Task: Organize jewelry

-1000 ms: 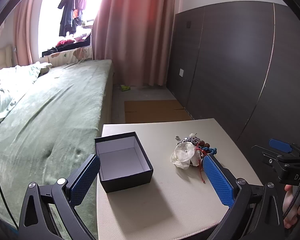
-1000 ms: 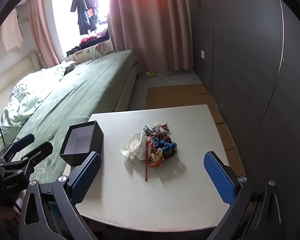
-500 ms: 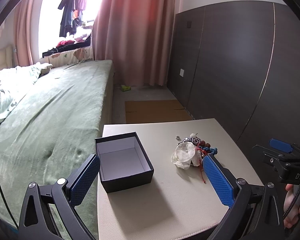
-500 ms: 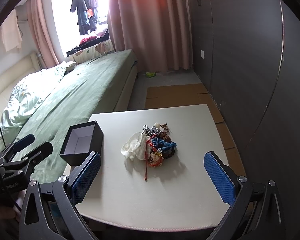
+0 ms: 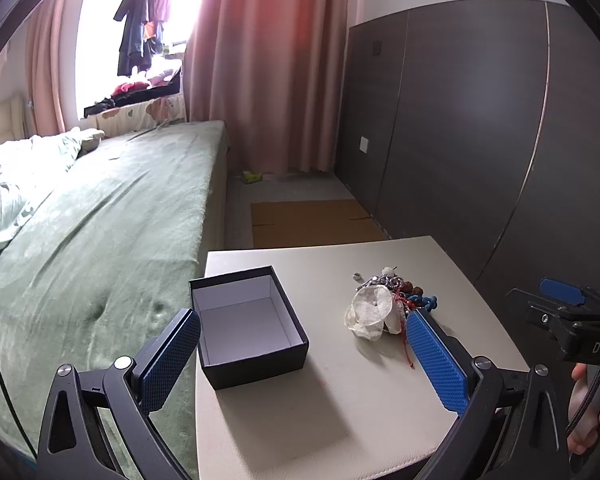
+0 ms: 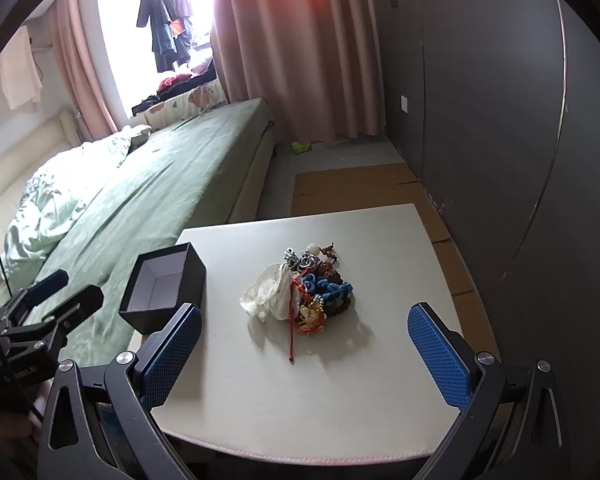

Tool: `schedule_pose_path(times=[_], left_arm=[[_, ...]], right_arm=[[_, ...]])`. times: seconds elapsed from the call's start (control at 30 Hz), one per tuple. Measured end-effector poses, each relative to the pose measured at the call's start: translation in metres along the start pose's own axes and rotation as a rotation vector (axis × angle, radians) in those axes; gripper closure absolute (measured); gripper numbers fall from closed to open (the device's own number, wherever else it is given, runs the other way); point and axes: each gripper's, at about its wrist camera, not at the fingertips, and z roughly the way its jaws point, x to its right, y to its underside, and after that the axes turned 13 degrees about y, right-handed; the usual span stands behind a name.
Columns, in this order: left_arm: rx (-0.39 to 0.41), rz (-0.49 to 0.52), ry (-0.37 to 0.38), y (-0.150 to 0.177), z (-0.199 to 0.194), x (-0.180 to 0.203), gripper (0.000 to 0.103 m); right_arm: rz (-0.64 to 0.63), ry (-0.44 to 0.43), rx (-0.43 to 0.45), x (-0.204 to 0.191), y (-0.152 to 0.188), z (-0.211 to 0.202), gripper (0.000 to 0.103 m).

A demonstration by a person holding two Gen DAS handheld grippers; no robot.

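An open black box (image 5: pixel 247 322) with a white, empty inside stands at the left of a cream table (image 5: pixel 340 404); it also shows in the right wrist view (image 6: pixel 165 285). A tangled pile of jewelry (image 6: pixel 305 294), with a white pouch, blue cord, red string and beads, lies mid-table; it also shows in the left wrist view (image 5: pixel 384 306). My left gripper (image 5: pixel 302 354) is open and empty, held above the table's near edge in front of the box. My right gripper (image 6: pixel 304 346) is open and empty, held in front of the pile.
A bed with a green cover (image 5: pixel 96 232) runs along the table's left side. A dark panelled wall (image 5: pixel 480 120) stands to the right. Flat cardboard (image 5: pixel 312 222) lies on the floor beyond the table. Pink curtains (image 5: pixel 260 64) hang at the back.
Both grippers have stayed open and nearly still. The left view has drifted very slightly. The box and pile have not moved.
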Motion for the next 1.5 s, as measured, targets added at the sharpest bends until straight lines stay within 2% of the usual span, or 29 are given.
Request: schedule_pose_path(times=[0.27, 0.7, 0.8, 0.9, 1.27, 1.47, 1.5], left_arm=[[-0.013, -0.020, 0.028, -0.010, 0.013, -0.003, 0.001], [-0.097, -0.067, 0.112, -0.012, 0.076, 0.011, 0.027], [-0.116, -0.070, 0.116, -0.011, 0.090, 0.015, 0.035], [-0.153, -0.052, 0.114, -0.008, 0.106, 0.021, 0.040], [-0.254, -0.032, 0.138, 0.005, 0.158, 0.034, 0.043], [-0.309, -0.066, 0.156, 0.013, 0.188, 0.034, 0.061], [-0.317, -0.071, 0.161, 0.014, 0.191, 0.033, 0.069]], right_arm=[[0.108, -0.012, -0.023, 0.022, -0.010, 0.015, 0.000], [0.290, -0.057, -0.126, 0.052, -0.016, 0.060, 0.006], [0.327, -0.062, -0.156, 0.056, -0.016, 0.073, 0.013], [0.358, -0.076, -0.205, 0.058, -0.016, 0.090, 0.016], [0.406, -0.090, -0.287, 0.058, -0.012, 0.124, 0.017], [0.454, -0.108, -0.338, 0.059, -0.007, 0.145, 0.017], [0.458, -0.111, -0.345, 0.058, -0.007, 0.147, 0.017]])
